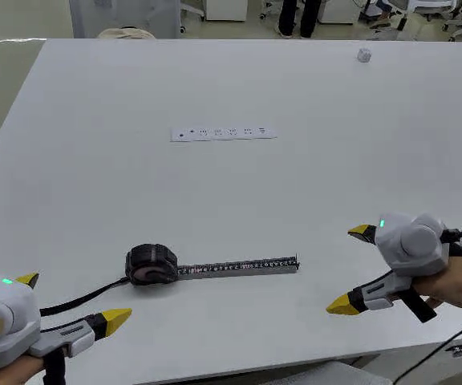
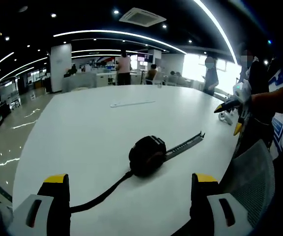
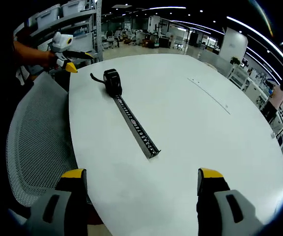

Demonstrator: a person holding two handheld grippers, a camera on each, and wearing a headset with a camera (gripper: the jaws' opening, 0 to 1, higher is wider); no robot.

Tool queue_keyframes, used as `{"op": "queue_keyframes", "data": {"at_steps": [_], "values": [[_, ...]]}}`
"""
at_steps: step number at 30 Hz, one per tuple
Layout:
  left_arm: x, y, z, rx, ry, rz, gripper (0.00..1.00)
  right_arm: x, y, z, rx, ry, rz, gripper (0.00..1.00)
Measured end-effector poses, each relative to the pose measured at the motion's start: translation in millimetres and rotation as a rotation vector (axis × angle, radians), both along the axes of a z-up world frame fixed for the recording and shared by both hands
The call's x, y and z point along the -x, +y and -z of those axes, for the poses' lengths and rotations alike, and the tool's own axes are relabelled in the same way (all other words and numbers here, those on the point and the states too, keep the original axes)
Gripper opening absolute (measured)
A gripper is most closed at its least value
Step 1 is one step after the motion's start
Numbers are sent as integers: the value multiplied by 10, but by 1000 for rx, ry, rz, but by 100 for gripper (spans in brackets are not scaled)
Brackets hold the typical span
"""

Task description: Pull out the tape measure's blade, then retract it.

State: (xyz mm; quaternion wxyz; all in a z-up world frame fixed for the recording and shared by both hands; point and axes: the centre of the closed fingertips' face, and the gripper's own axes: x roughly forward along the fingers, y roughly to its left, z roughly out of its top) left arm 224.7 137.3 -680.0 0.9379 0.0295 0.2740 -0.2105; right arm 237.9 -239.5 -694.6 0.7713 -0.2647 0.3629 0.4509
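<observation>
Near the front edge of the table [image 1: 215, 184], at about seven o'clock in my head view, the tape measure [image 1: 151, 265] is lying flat. Its blade [image 1: 239, 267] is already reaching out toward three o'clock, so I am judging the pull done and the retract left. I am holding my left gripper [image 1: 74, 298] and right gripper [image 1: 350, 269] with jaws spread wide, clamping nothing, each well apart from the tape. Bare tabletop is stretching toward twelve o'clock, while the near edge is running close under both grippers.
</observation>
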Motion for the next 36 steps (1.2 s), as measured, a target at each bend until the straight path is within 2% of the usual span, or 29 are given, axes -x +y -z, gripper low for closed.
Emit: {"op": "queue_keyframes", "data": {"at_steps": [6,11,17,20,23,30,36], "values": [[-58,-92,48,12,6,-28,100,-164,101,10,30,13,-66,93],[-151,-194,9,32,-12,-59,100,-173,201,74,73,36,-144,91],[-269,-316,12,18,-21,-86,100,-235,248,199,119,62,-228,86],[-341,-363,56,5,-31,-98,100,-298,271,248,134,82,-259,84],[-378,-404,90,11,-25,-115,100,-348,295,269,144,88,-293,82],[-438,-509,201,23,-26,-148,100,-485,315,421,169,109,-330,79],[-464,-586,303,30,-24,-153,100,-503,313,561,202,129,-346,74]]}}
